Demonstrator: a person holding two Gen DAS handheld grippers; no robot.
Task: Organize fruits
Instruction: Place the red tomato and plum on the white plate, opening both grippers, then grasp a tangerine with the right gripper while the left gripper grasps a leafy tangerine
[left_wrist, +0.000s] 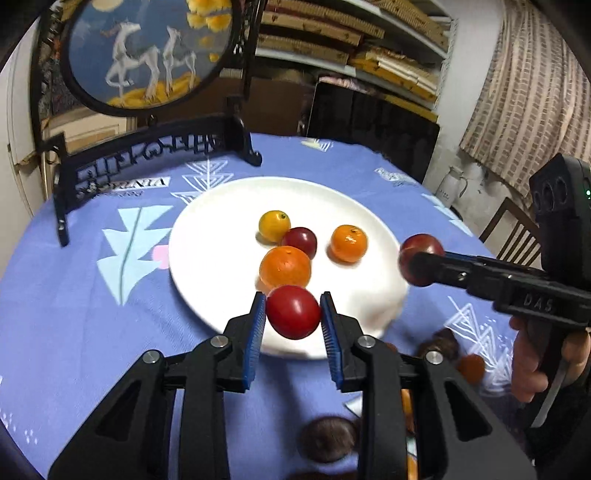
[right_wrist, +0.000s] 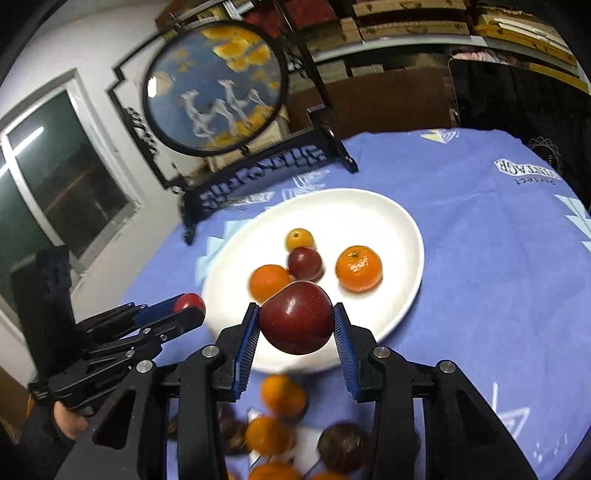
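From the left wrist view, the left gripper (left_wrist: 293, 312) has its fingers closed on a small red fruit (left_wrist: 293, 312), held over the near edge of the white plate (left_wrist: 207, 236). Four fruits already lie on the plate — two oranges, a dark plum and a small yellow one.

From the right wrist view, the right gripper (right_wrist: 296, 318) pinches a dark red plum (right_wrist: 296, 318) above the plate's near rim. Beneath it, on the blue-clothed table (right_wrist: 480, 258), loose fruits (right_wrist: 284, 398) wait — so, by my judgement, roughly half remains.
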